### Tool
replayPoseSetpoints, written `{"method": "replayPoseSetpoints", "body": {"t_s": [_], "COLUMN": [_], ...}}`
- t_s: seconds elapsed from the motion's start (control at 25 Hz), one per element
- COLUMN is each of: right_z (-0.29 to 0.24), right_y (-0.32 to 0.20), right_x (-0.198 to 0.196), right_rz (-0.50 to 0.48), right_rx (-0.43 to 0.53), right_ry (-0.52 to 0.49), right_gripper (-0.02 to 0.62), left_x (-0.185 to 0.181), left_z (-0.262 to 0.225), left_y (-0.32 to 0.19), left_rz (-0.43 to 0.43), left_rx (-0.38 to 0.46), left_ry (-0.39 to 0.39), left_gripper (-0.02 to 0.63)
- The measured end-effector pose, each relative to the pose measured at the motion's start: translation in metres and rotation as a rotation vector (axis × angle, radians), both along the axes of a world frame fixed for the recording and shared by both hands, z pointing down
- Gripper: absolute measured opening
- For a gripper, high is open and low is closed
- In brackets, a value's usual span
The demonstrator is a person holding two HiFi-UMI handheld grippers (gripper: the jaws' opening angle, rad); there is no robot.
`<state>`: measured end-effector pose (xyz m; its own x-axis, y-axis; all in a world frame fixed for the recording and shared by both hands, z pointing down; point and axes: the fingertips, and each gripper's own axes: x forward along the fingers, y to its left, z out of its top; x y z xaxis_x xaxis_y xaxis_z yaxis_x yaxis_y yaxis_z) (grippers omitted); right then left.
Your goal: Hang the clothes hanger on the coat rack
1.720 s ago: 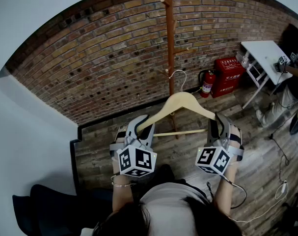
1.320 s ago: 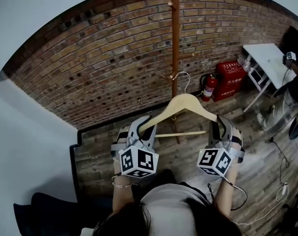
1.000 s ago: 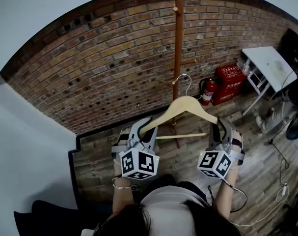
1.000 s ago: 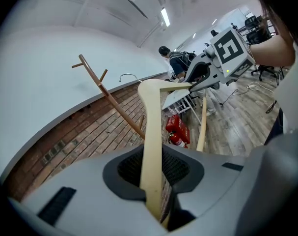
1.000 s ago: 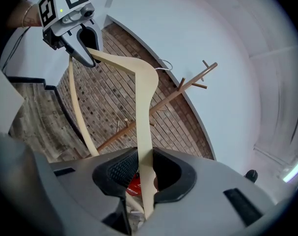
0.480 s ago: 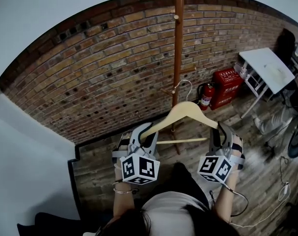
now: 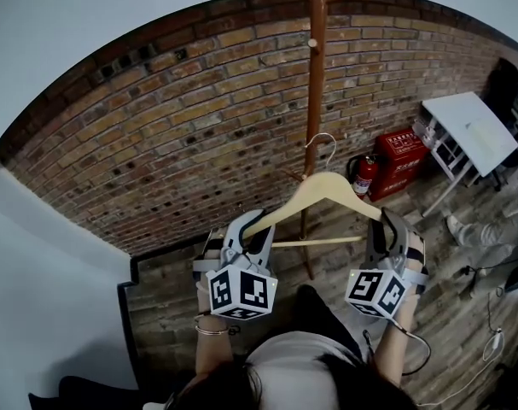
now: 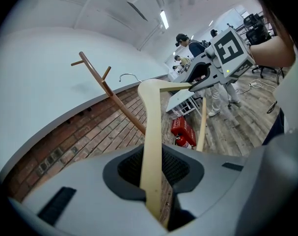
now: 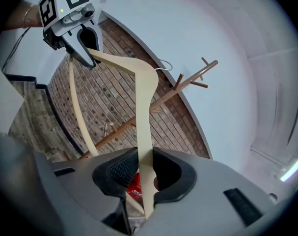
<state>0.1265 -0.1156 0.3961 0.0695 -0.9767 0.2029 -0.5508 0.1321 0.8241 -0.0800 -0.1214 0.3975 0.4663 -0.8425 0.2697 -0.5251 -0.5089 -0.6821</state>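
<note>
1. My clothes hanger (image 7: 323, 187) is pale bare wood. It has two sloping shoulders that meet in a rounded peak, a thin straight crossbar (image 7: 317, 242) slung beneath them, and a silver wire hook (image 7: 323, 143) rising from the peak.
2. I hold it up in the air in front of me, above the plank floor (image 7: 451, 314) and facing the brick wall (image 7: 182, 118).
3. My left gripper (image 7: 248, 226) is clamped on the tip of the left shoulder, with the wood pinched between the dark pads.
4. My right gripper (image 7: 387, 226) is clenched the same way on the tip of the right shoulder.
5. The hanger's long axis runs side to side, from one gripper across to the other and about level. The peak and hook point up and away from me.
6. In the head view the hook sits just right of the coat rack (image 7: 315, 101) pole, below its upper pegs, and its curl opens toward the pole. I cannot tell whether wire and pole touch.
</note>
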Motion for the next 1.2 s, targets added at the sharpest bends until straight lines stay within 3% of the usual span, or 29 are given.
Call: {"method": "replayPoseSetpoints", "body": {"t_s": [0.48, 1.2], "right_z": [-0.019, -0.075], "right_y": [-0.062, -0.103], "right_x": [0.001, 0.013], "right_rz": [-0.028, -0.038], "right_rx": [0.033, 0.128], "right_ry": [-0.009, -0.040], "right_gripper": [0.107, 0.109], "left_x": [0.002, 0.013], "left_z": [-0.019, -0.064], "left_y": [-0.059, -0.101], "left_rz": [-0.015, -0.005], "left_rx": [0.031, 0.124], "left_ry": [0.001, -0.011], "left_gripper": [0.087, 0.086]}}
